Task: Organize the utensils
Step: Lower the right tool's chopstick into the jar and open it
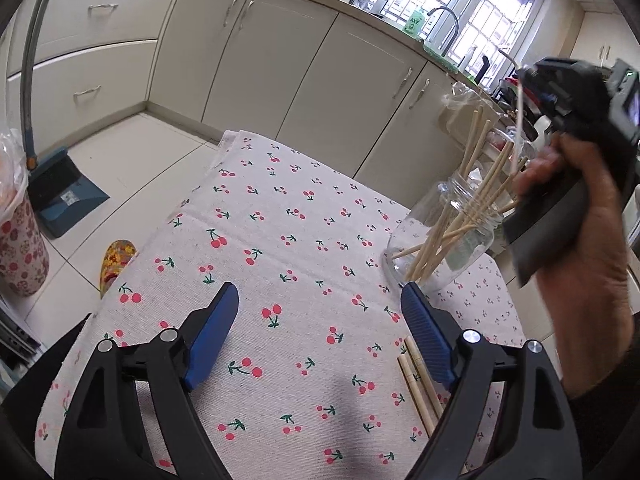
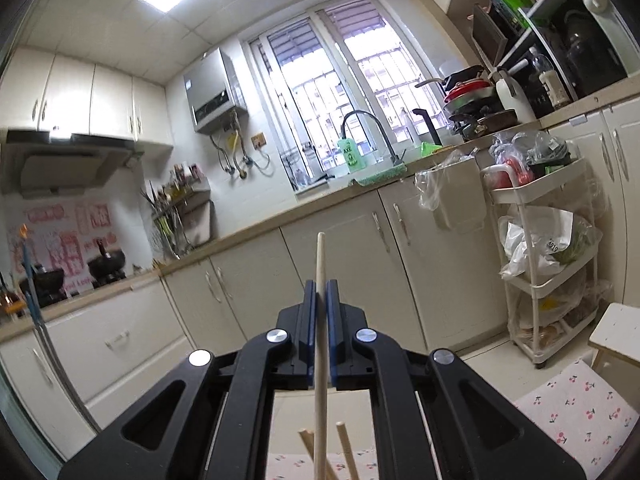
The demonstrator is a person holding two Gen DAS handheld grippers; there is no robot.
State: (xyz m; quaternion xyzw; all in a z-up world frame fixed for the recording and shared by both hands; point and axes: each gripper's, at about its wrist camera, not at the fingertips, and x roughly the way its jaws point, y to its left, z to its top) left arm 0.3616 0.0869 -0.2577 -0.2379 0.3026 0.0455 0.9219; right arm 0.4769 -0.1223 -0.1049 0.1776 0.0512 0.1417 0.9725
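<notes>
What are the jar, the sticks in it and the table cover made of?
The jar looks like clear glass: see-through, with glints and a threaded neck. The sticks seem bare pale wood or bamboo, matte and unpainted. The table cover looks like woven cloth, with a cherry print and visible weave.

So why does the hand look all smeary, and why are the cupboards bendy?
Left wrist view: the hand holding the right tongs is motion-blurred; the jar stays sharp. Right wrist view: the fisheye lens curves the cupboards, and the window glares white.
</notes>
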